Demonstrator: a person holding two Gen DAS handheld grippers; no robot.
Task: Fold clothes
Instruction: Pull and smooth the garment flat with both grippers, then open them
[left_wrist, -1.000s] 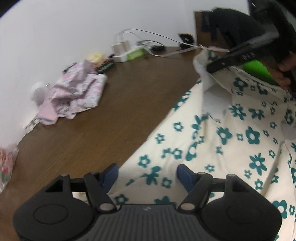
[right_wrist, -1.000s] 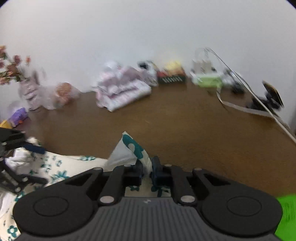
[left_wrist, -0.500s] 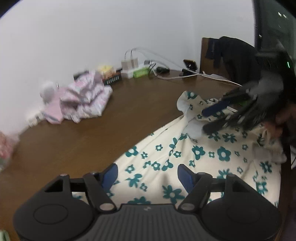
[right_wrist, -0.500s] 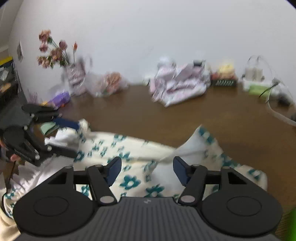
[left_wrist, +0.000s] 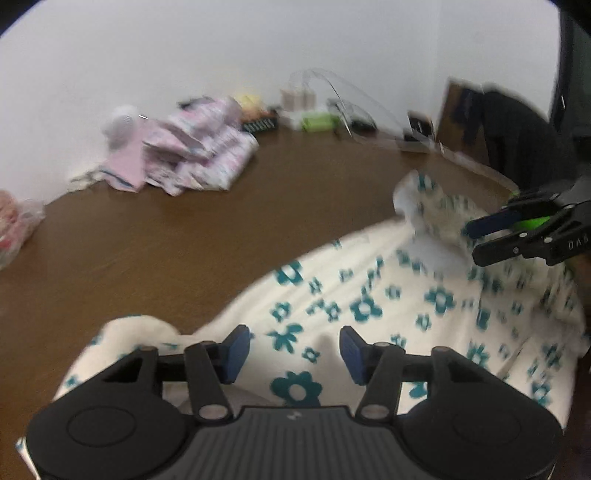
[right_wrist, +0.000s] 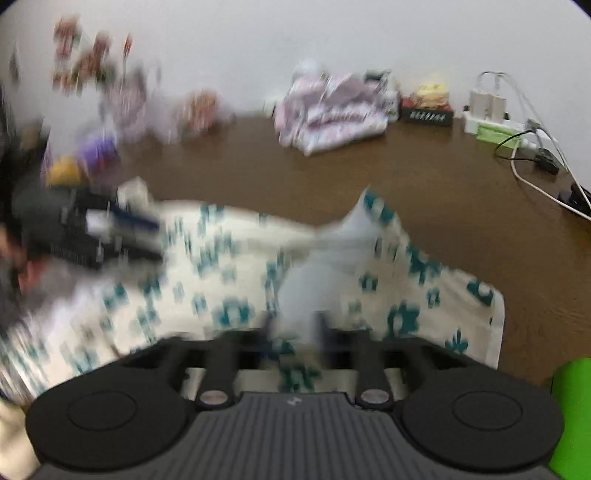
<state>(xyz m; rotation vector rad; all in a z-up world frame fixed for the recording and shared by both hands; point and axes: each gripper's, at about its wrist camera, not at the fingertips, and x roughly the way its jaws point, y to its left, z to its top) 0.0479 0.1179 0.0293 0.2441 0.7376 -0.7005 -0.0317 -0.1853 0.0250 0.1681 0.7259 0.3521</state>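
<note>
Your right tongs (left_wrist: 476, 236), pinching a corner of the cream cotton garment with teal flowers (left_wrist: 369, 306) 1 second ago, now appear spread; your left tongs (left_wrist: 293, 350) stay spread. The garment lies rumpled on the brown wooden table (left_wrist: 166, 229), needing regripping.

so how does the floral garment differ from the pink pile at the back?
The floral garment is cream with teal flowers; the pink pile is pink and white. The garment lies spread out at the near edge under both tools; the pile sits bunched by the wall, untouched. Both rest on the brown table.
</note>
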